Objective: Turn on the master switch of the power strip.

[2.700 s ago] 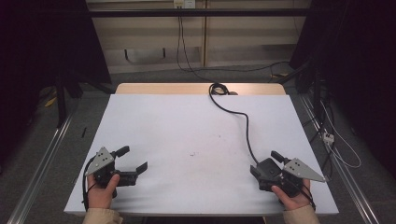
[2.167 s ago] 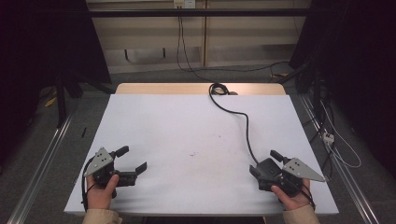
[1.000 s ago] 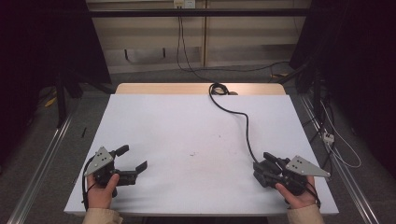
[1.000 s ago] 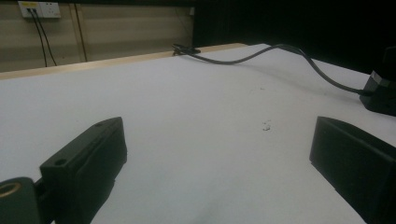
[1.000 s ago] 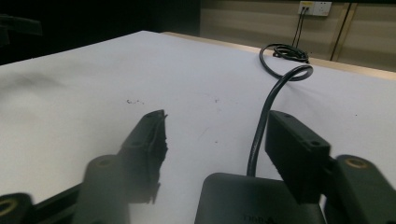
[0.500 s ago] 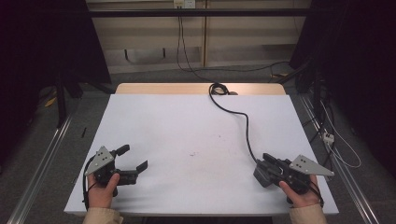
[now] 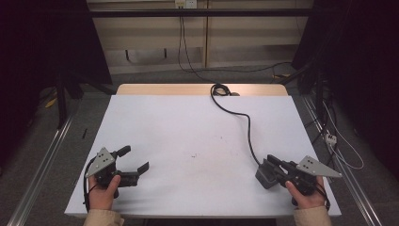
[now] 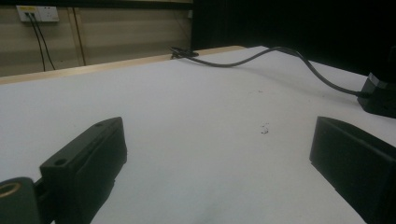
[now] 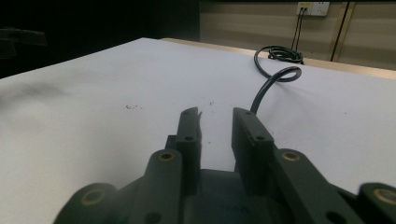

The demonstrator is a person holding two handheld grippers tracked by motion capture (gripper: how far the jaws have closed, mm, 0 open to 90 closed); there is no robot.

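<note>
While both hands rest near the front edge of the white desk, the high view shows the left hand-held gripper with its jaws spread wide and nothing between them, and the right hand-held gripper drawn narrow, lying beside the near end of a black cable that runs back to a coil at the far edge. Compared with the frame a second ago, the right jaws have just been closing, with nothing between them, while the left looks unchanged.

From the left gripper view, the two jaws stand far apart over bare desk, and the cable curves toward the dark body of the other gripper at the right edge.

From the right gripper view, the jaws leave only a slim gap, empty, and the cable loops away beyond them.

This looks like a starting or resting step; any next move would call for reopening the right jaws before reaching for anything.
</note>
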